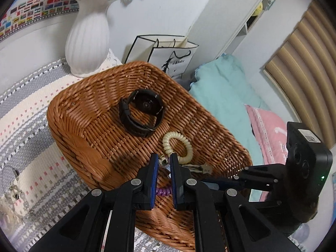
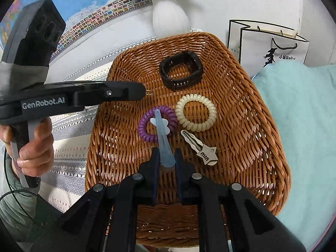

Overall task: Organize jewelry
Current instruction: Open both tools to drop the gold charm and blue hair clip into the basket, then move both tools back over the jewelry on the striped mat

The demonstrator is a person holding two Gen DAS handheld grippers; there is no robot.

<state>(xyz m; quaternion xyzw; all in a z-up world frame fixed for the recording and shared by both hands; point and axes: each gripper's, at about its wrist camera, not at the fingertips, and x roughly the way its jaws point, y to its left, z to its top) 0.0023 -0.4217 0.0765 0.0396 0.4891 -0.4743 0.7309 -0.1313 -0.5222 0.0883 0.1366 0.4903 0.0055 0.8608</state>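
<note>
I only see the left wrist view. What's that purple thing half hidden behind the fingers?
Observer: A purple spiral hair tie, lying flat in the brown wicker basket.
Operator: Anything on it?
Observer: A pale blue flower-shaped hair clip lies across it, its end between the right gripper fingers.
Operator: And my own gripper?
Observer: A thin wire loop pokes out from the left gripper tip.

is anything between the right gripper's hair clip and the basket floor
Yes. The right gripper holds the blue hair clip, whose flower end lies over the purple coil tie, so the tie is under that end. The basket weave directly below the gripper looks bare; the star clip lies to its right.
</note>
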